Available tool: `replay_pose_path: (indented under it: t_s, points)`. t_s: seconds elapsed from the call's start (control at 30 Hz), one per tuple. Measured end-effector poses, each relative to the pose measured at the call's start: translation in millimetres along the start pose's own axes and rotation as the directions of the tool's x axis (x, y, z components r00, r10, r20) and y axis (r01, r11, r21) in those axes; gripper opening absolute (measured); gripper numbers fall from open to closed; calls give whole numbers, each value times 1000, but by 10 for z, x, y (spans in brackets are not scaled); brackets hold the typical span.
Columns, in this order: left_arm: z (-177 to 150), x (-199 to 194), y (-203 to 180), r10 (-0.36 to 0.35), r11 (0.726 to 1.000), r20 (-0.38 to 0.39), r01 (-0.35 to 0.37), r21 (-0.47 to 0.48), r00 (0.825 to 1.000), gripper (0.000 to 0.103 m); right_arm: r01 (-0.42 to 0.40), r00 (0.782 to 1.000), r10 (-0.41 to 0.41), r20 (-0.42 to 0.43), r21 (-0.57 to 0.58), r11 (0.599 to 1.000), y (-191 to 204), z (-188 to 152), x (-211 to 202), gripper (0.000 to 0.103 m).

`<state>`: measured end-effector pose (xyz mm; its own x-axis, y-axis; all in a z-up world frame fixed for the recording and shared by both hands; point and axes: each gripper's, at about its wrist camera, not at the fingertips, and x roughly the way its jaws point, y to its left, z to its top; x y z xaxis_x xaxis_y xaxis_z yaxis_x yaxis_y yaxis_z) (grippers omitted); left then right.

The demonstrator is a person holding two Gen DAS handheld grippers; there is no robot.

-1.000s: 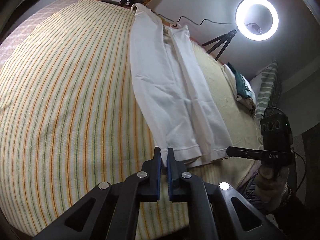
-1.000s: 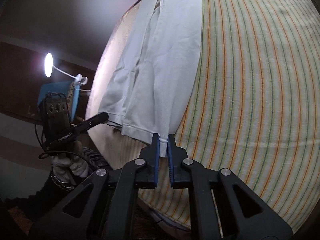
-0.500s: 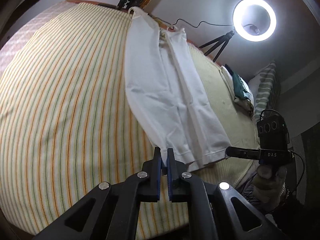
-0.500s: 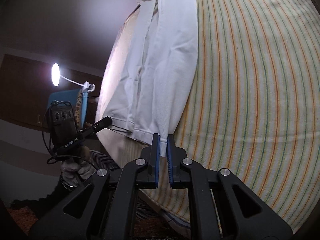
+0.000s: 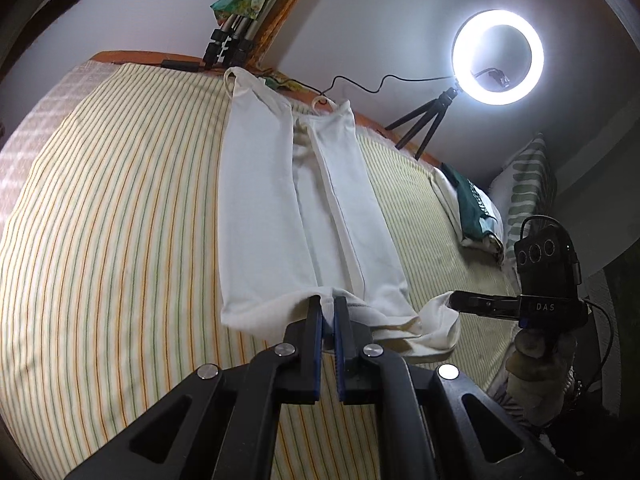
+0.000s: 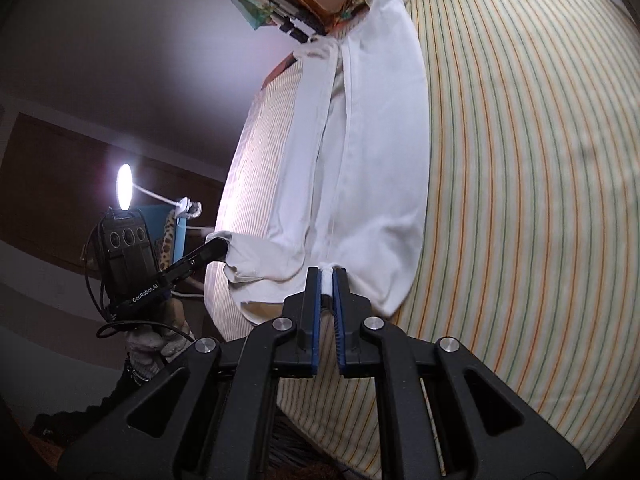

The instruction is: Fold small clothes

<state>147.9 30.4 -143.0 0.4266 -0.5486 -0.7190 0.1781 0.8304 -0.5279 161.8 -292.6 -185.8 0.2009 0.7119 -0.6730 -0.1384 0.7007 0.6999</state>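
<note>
Striped bedsheet (image 5: 100, 240) covers the bed, wooden headboard edge at the far side. White garment (image 5: 260, 220) lies lengthwise down the middle of the sheet, straps up near the headboard, both long sides already turned in toward the centre so it's a narrow strip w/ a seam-like gap running down it. So lengthwise folds look done; crosswise fold is what's left, judging by the full length still stretched out.

Left gripper (image 5: 328, 312) is clamped on the near hem, cloth pinched between the blue pads. Right gripper (image 6: 327, 284) likewise has a bit of white hem squeezed between its fingers, at the other near corner. Near end is lifted off the sheet & sagging between the two grips, rest still flat on the bed.

Next, prob. carry the hem up toward the straps to halve it.

Around: ring light (image 5: 498, 56) on a tripod beyond the bed, pillow (image 5: 524, 188) & a green-white cloth pile (image 5: 472, 212) off to one side.
</note>
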Motion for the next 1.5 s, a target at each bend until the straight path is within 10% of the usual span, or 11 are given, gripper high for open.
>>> replay_pose_path:
  t_s: [0.53, 0.63, 0.83, 1.23, 1.5]
  points:
    - [497, 498, 242, 110, 994, -12, -109, 25, 994, 3, 112, 993, -112, 36, -7, 994, -253, 797, 312, 6]
    - [535, 500, 264, 136, 991, 11, -136, 19, 991, 30, 161, 985, -159, 68, -21, 987, -261, 873, 311, 7]
    - [536, 352, 162, 180, 977, 76, -187, 98, 981, 32, 216, 972, -200, 125, -132, 967, -83, 783, 153, 12]
    - [200, 587, -198, 333, 872, 81, -340, 351, 939, 32, 409, 905, -411, 108, -483, 774, 266, 221, 571, 12]
    - [194, 679, -120, 360, 862, 71, -361, 356, 930, 32, 435, 894, -431, 123, -471, 768, 162, 391, 698, 12]
